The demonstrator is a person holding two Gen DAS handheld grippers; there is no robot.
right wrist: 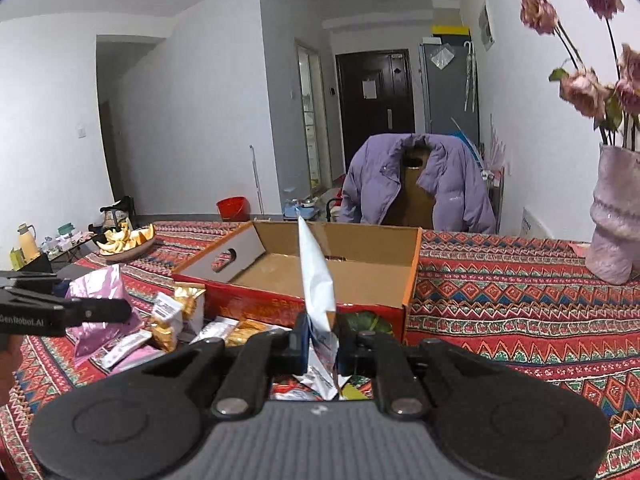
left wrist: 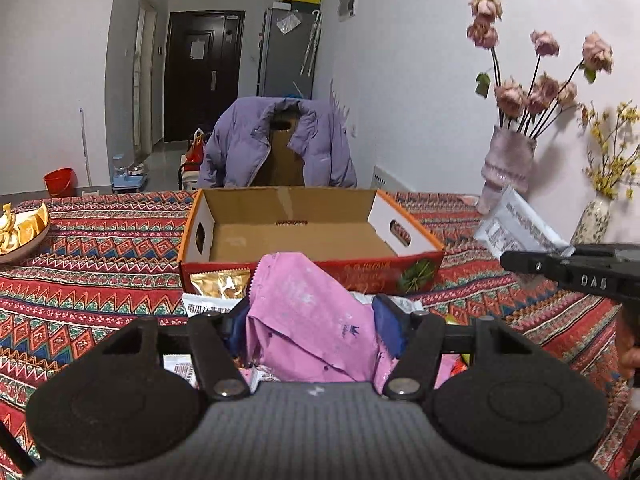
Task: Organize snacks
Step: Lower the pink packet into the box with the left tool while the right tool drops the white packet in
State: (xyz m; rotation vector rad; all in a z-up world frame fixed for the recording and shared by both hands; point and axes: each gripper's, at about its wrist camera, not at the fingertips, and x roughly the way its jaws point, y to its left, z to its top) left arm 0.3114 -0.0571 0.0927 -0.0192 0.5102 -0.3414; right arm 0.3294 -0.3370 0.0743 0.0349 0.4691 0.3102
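- The left claw point(left wrist: 316, 320) grips a crumpled pink foil snack bag point(left wrist: 304, 312), raised before the open cardboard box point(left wrist: 296, 232).
- The right claw point(right wrist: 322, 344) pinches a white snack packet point(right wrist: 316, 276) upright, above the patterned desk point(right wrist: 500, 300).

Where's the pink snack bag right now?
The pink bag is clamped in the left gripper, lifted just in front of the open cardboard box.

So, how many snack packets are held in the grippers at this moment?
2. The pink packet sits in the left gripper; the white packet is pinched in the right gripper. More packets lie loose on the tablecloth, some possibly hidden.
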